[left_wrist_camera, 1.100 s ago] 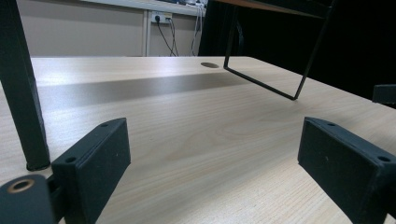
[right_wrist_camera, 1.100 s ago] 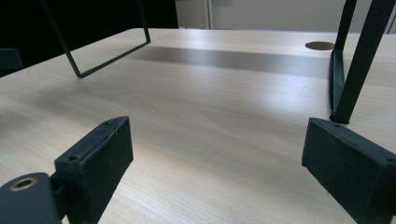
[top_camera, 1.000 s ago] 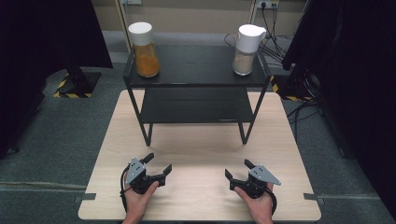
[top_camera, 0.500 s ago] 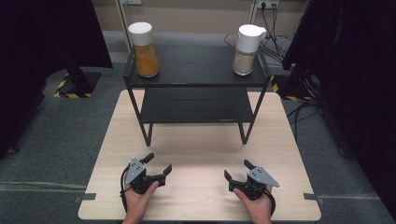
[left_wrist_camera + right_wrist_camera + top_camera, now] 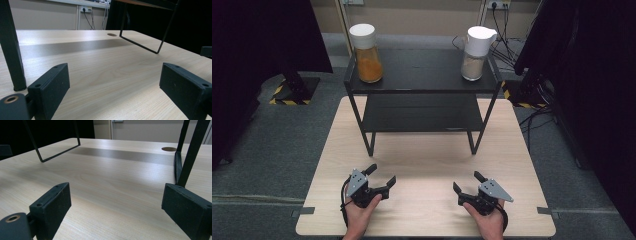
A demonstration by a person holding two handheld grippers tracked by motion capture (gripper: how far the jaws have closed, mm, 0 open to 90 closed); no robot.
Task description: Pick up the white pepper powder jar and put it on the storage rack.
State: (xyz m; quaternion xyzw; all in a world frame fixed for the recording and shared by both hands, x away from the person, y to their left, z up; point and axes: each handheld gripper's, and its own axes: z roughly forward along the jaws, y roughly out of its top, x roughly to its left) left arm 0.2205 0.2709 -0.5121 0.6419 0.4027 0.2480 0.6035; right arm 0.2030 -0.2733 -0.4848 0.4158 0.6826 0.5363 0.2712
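Jars on black shelf top: orange-powder jar (image 5: 365, 54) upper left, white-lidded beige-powder jar (image 5: 477, 53) upper right; prob. rigid, smooth, part-full, moderately heavy; grip mid-body below lid; left gripper (image 5: 380, 177) & right gripper (image 5: 466, 183) released, empty, resting low on wood table (image 5: 422, 165).

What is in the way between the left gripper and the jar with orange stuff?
Nothing visible on the table blocks it. The left gripper rests open near the front edge; the orange jar stands high on the black shelf, so its top edge must be cleared.
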